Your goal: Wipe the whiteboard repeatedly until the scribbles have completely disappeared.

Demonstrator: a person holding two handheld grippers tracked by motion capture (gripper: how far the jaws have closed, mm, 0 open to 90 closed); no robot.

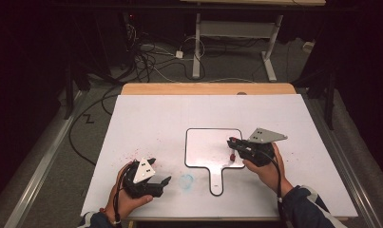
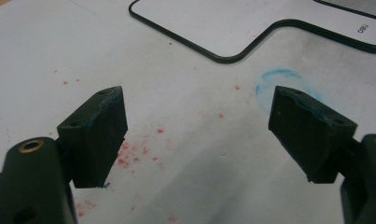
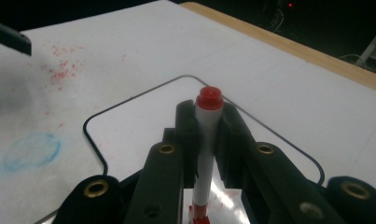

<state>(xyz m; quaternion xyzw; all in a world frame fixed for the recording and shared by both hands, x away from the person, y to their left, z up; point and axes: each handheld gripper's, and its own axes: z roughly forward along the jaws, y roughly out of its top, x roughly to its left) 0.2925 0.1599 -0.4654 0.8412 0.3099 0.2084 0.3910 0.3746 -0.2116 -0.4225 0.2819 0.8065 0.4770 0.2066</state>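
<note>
Your right gripper pinches a white marker, red-capped; black-rimmed white board beneath; blue smudge and red specks between your left jaws.

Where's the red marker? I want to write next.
The marker is clamped in the right tool, held over the right edge of the whiteboard at mid-table in the high view.

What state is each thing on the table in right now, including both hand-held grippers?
Left hand-held gripper: open, empty, low over the table.
Right hand-held gripper: shut on the marker, over the whiteboard.
Marker: clamped between the jaws, red cap on one end.
Whiteboard: lying flat, handle toward the person.
Table cover: stained with red specks and a blue smudge.
</note>
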